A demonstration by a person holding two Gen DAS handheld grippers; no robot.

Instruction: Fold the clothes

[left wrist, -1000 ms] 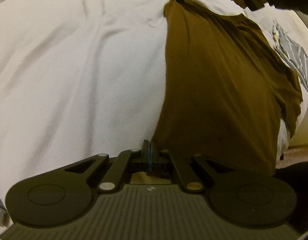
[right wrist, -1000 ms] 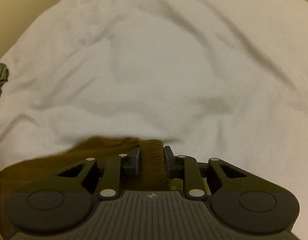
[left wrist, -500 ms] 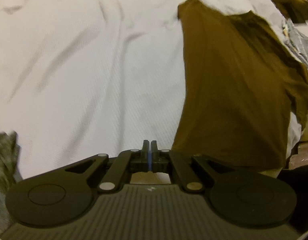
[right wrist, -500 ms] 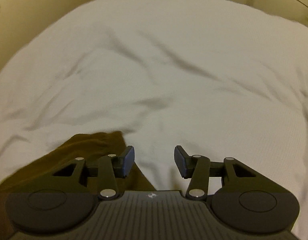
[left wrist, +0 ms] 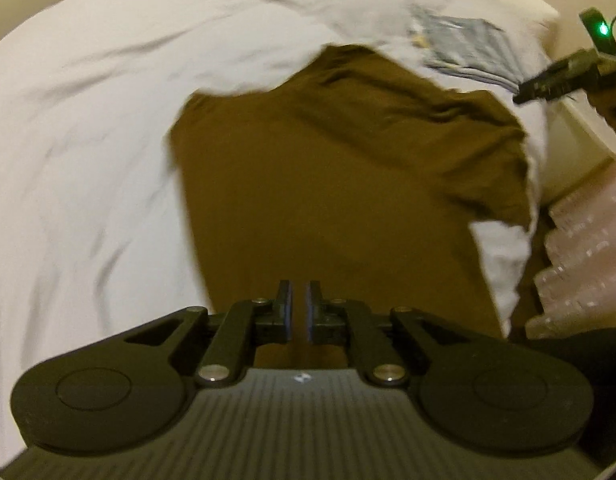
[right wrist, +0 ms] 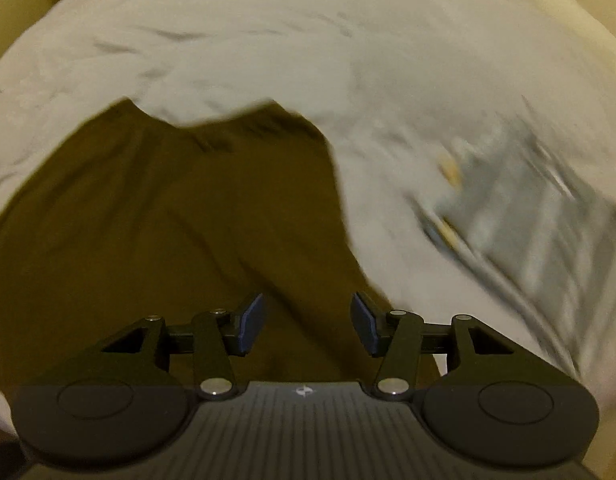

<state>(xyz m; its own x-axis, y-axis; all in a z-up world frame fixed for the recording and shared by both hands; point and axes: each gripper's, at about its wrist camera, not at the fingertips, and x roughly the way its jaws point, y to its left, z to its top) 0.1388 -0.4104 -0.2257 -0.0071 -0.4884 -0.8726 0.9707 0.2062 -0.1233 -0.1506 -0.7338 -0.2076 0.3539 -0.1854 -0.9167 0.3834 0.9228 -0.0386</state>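
A white bed fills both views, its cover creased. On it lies one brown shirt, spread nearly flat with some wrinkles toward its far edge; from the left wrist view its right side hangs over the bed's edge. One grey patterned garment lies folded on the cover just beyond the shirt, blurred in both views.

Only the left wrist view shows the bed's right edge, a pale, blurred object beside it that I cannot identify, and the right gripper from outside, raised clear of the shirt, a green light above it.

The left gripper hovers over the shirt's near part, its jaws slightly apart with nothing between them. The right wrist view shows its own gripper spread wide above the brown cloth, gripping nothing.
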